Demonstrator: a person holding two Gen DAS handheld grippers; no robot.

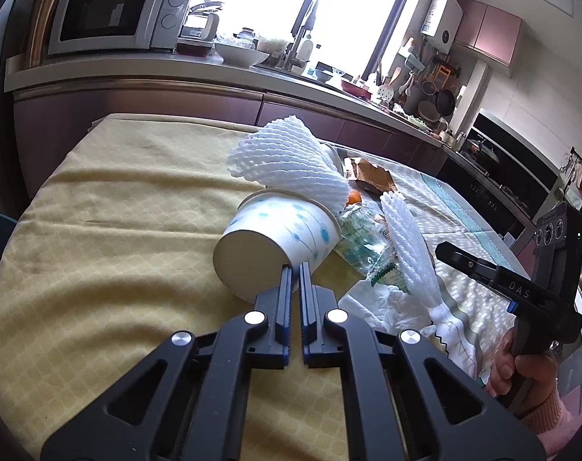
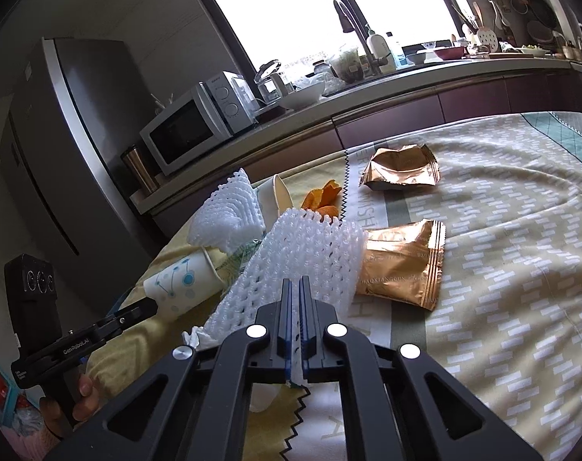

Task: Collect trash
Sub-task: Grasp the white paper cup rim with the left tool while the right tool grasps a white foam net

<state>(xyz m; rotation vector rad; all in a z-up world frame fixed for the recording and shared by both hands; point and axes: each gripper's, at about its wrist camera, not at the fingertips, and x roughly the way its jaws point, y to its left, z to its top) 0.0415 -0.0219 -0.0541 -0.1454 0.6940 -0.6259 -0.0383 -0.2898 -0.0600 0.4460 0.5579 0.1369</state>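
Paper cup (image 1: 279,238): on its side on the yellow tablecloth (image 1: 110,230), base toward the left gripper (image 1: 295,269), mouth stuffed with a white foam net (image 1: 291,157). Light, thin-walled, easily crushed; best taken at the rolled rim or across the base edge with gentle pressure. Blue dot-and-line print, no legible text.

Left gripper: jaws almost together, a narrow gap showing, tips touching or just beside the cup's base; whether anything is pinched cannot be told.

Green-printed plastic wrapper (image 1: 362,246): just beside the cup mouth. Crinkly, slippery, weightless; pinch at the serrated edge. Print unreadable.

Second foam net (image 2: 291,253): flattened sleeve, one end clamped between the jaws of the right gripper (image 2: 295,284). Soft, springy, compressible, grips well.

Orange peel (image 2: 323,199): behind the nets; curled, light.

Two copper foil packets (image 2: 406,265) and (image 2: 400,169): on the patterned cloth, the nearer partly under the net, the farther well apart. Slick, stiff-creased; take at a sealed seam. Repeated lettering on the nearer, apparently "DAQMIANGOUX", uncertain.

Tool markings: "GenRobot.AI" on the left handle, "DAS" on the right.
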